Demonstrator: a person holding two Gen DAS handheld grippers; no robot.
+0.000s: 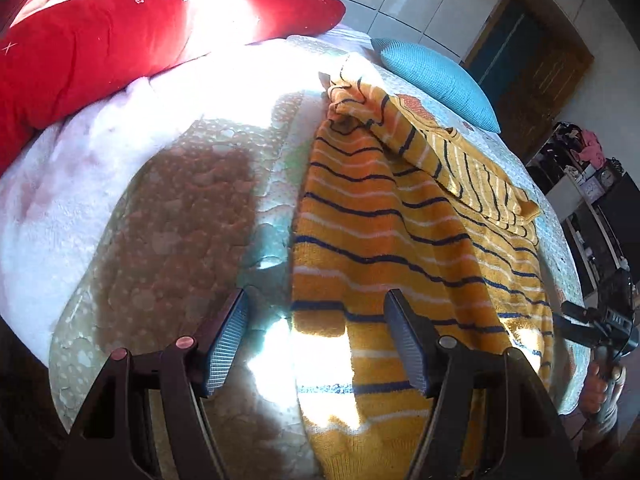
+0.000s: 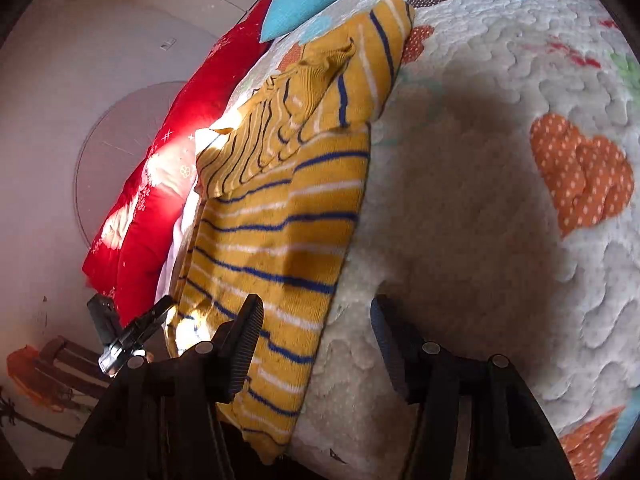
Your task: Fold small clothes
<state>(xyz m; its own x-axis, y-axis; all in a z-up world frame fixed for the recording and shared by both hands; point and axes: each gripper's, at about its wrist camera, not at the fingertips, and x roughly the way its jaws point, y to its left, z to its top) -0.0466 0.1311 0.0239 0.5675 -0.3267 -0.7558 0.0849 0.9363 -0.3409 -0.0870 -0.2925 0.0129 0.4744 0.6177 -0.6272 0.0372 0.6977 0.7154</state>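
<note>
A small yellow knit sweater [image 1: 392, 248] with navy and white stripes lies flat on the quilted bed, its sleeves folded in over the chest near the collar. It also shows in the right wrist view [image 2: 280, 216]. My left gripper [image 1: 316, 320] is open and empty, hovering above the sweater's left hem edge. My right gripper [image 2: 316, 332] is open and empty, above the sweater's right hem edge and the quilt. The right gripper also shows at the far right of the left wrist view [image 1: 600, 328].
A red pillow [image 1: 120, 36] and a blue cushion [image 1: 436, 76] lie at the head of the bed. A white fleece blanket [image 1: 72, 184] lies at left. The quilt [image 2: 480, 200] has heart patches. Shelves [image 1: 592, 184] and a wooden door [image 1: 532, 60] stand beyond the bed.
</note>
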